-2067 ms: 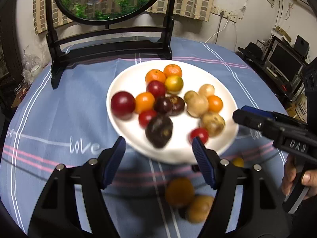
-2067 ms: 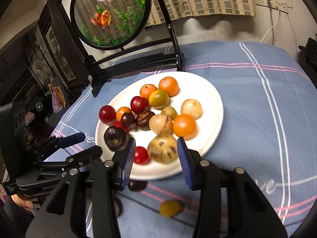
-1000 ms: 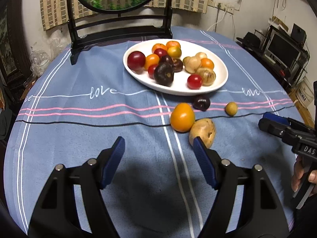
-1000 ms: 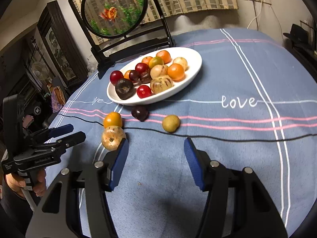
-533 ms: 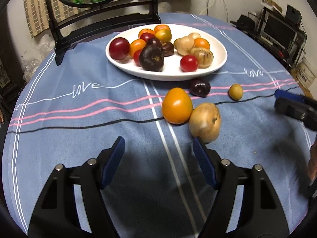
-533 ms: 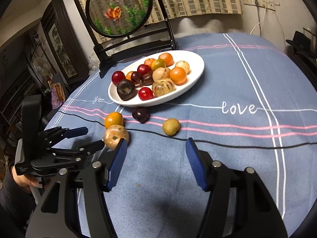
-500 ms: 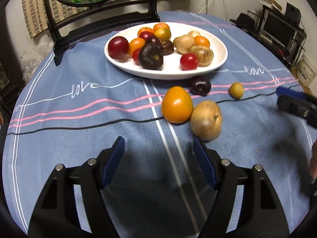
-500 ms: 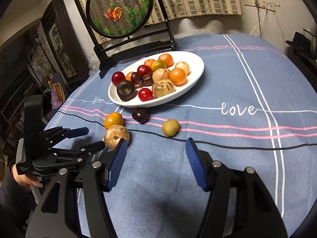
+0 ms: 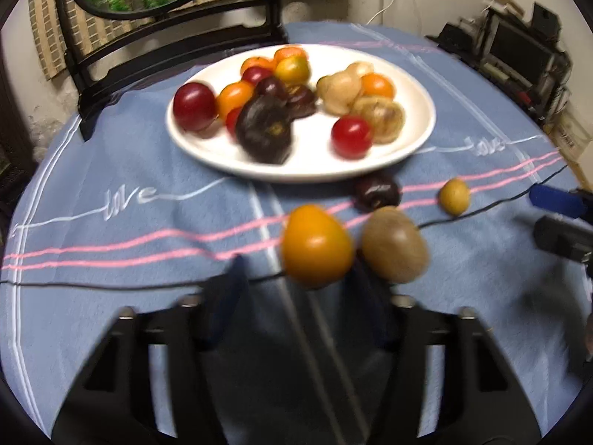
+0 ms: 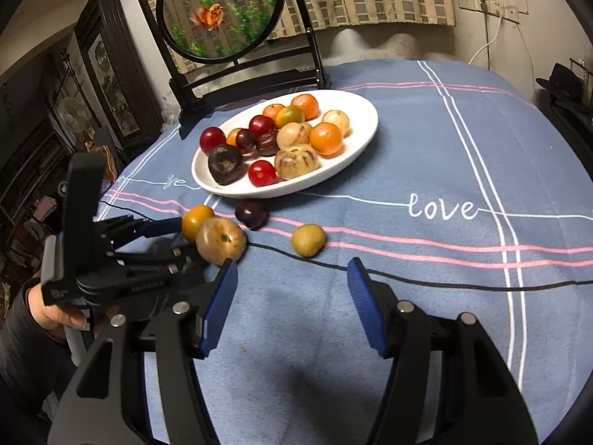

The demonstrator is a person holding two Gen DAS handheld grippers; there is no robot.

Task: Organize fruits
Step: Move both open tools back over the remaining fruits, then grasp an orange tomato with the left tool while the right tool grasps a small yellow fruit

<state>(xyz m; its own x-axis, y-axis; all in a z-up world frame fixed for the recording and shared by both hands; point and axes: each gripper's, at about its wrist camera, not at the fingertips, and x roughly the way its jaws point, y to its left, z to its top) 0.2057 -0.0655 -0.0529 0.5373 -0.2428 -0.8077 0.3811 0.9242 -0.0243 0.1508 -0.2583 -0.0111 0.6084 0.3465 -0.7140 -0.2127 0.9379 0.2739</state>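
A: Fruits are the subject. What lies furthest left?

B: The left claw (image 10: 168,239), held in a hand (image 10: 55,309), reaches in low over the worktop (image 10: 426,148), which is draped in a blue striped cloth. Its fingers stand wide apart, gripping nothing. In its own blurred view the orange fruit (image 9: 317,244) sits just ahead of the gap between the fingers.

A: And beside that?

B: A tan round fruit (image 10: 220,241) touches the orange one on its right. Just behind them lies a dark purple fruit (image 10: 252,214), close to the plate's front rim. Further right, apart from the rest, sits a small yellow-green fruit (image 10: 308,240).

A: Where is the plate?

B: The white oval plate (image 10: 361,126) sits beyond these four loose fruits, toward the middle of the cloth. It holds a heap of red, orange, dark purple and pale tan fruits.

A: And the right claw?

B: The right claw (image 10: 292,306) hovers nearest the viewer, its blue-padded fingers spread wide and empty, pointing toward the small yellow-green fruit. Behind the plate stands a round fish tank (image 10: 218,11) in a black frame.
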